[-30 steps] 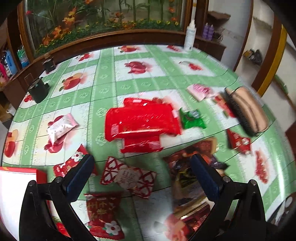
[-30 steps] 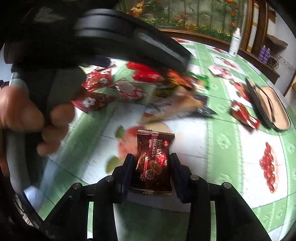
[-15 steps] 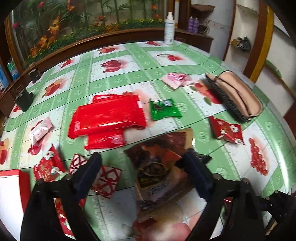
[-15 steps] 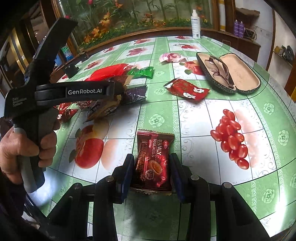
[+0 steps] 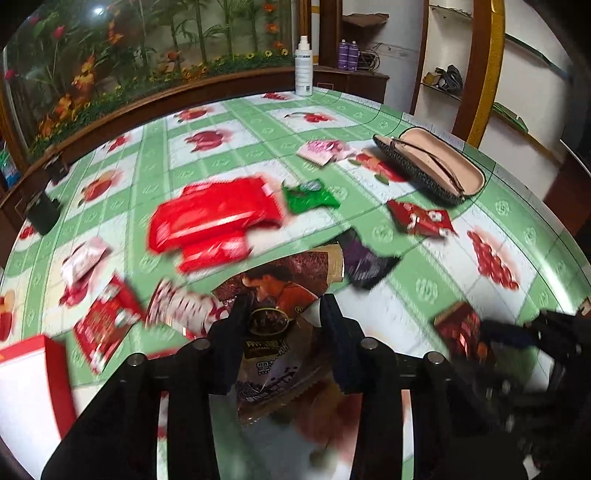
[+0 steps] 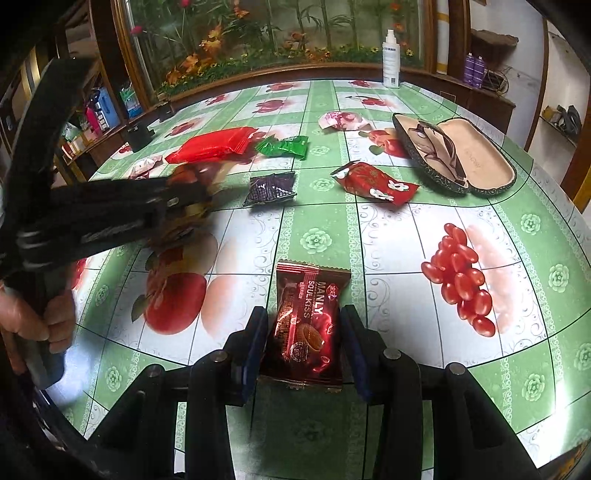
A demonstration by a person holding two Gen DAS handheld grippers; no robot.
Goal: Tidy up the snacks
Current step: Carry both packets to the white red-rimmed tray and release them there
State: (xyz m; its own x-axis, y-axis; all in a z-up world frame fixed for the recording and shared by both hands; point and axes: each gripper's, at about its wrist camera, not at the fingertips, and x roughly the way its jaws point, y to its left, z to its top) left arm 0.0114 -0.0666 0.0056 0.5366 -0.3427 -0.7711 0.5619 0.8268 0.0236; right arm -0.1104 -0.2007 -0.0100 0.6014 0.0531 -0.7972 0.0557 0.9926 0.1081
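left gripper [image 5: 284, 314]: jaws closing on a brown snack bag [image 5: 280, 295] printed with a person's picture; both fingers already touch its sides, bag crumpled between them and lifted at the near end. view blurred. right gripper [image 6: 303, 325]: pinching a dark red manly soulkiss biscuit packet [image 6: 308, 321], fingers on both long edges, the packet's far end over the table [image 6: 461, 387], a green-and-white checked cloth with fruit prints.

just left of the brown bag: a red-and-white patterned packet [image 5: 181, 306], then a red flowered packet [image 5: 107, 325], and at the near left edge a red and white box [image 5: 29, 380]. in the right wrist view a hand [image 6: 33, 317] grips the left gripper's handle.

middle of table: dark purple packet [image 6: 271, 188] just beyond the brown bag; red flowered wrapper [image 6: 373, 182] to its right, apart from it. large red packs [image 5: 214, 221] stacked, a green packet [image 6: 284, 147] just beside their right end. pale pink-white packet [image 5: 83, 258] far left.

farther: open glasses case [image 6: 458, 158] holding glasses, right side; pink packet [image 6: 341, 120] near it. at the far edge a white spray bottle [image 6: 390, 59] stands upright before a glass case of artificial flowers [image 6: 258, 33].
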